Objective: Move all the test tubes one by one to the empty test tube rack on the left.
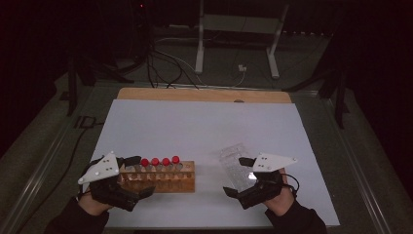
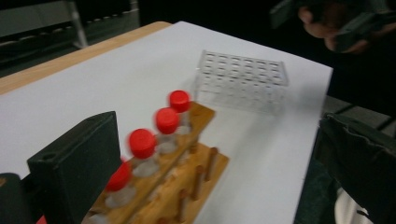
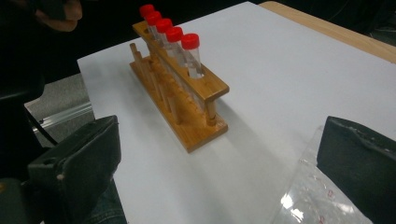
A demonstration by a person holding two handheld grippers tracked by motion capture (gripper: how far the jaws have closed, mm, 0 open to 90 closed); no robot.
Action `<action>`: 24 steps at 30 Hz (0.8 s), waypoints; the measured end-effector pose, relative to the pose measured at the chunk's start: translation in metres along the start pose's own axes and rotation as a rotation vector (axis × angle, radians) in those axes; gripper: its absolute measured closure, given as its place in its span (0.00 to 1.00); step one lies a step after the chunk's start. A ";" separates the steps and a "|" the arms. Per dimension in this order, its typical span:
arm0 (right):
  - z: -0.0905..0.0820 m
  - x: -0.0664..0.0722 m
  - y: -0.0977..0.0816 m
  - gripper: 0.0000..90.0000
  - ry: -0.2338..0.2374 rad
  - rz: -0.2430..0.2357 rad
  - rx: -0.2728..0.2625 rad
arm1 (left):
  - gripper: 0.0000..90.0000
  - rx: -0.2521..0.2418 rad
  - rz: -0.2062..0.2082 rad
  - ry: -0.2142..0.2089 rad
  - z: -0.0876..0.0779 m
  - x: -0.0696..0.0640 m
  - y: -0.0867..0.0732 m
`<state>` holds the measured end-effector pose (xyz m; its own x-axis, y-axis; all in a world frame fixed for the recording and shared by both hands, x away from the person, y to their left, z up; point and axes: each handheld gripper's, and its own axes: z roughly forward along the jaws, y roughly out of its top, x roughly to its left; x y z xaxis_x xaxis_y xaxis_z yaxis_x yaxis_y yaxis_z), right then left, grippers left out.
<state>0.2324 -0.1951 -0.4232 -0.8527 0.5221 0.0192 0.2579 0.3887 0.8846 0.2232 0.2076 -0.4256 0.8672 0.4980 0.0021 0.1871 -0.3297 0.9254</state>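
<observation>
No brand name or readable writing is showing anywhere; only a few faint red marks are showing on the clear plastic test-tube rack [image 3: 317, 200], too small to read. The wooden test-tube rack [image 1: 158, 178] is standing on the white sheet [image 1: 204, 126] near its front left part, holding a row of clear tubes with red caps [image 1: 160, 161]. The left gripper [image 1: 139, 175] is sitting at the wooden rack's left end with its jaws spread wide and nothing clamped between them. The right gripper [image 1: 238, 175] is standing open around the clear plastic rack, one jaw touching its edge. The white sheet is covering a light wooden table [image 1: 204, 94]. The room beyond is lying dark, with cables [image 1: 165, 68] on the floor and a white metal stand [image 1: 238, 34].
</observation>
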 end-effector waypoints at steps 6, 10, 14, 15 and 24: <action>-0.002 -0.001 -0.008 0.00 -0.007 0.001 0.005 | 0.01 -0.015 0.025 -0.041 0.010 -0.013 -0.001; -0.004 -0.003 -0.013 0.00 -0.012 0.007 0.010 | 0.01 -0.018 0.046 -0.052 0.014 -0.022 -0.002; -0.005 -0.003 -0.018 0.00 -0.023 -0.005 0.017 | 0.01 -0.009 0.061 -0.054 0.019 -0.028 -0.007; -0.004 -0.002 -0.019 0.00 -0.028 -0.010 0.021 | 0.01 -0.007 0.062 -0.056 0.020 -0.029 -0.009; -0.005 -0.003 -0.031 0.00 -0.039 -0.009 0.025 | 0.01 0.018 0.074 -0.103 0.034 -0.035 -0.030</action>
<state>0.2246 -0.2123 -0.4479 -0.8365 0.5479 -0.0073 0.2624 0.4123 0.8725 0.2032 0.1729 -0.4665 0.9216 0.3868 0.0306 0.1279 -0.3772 0.9173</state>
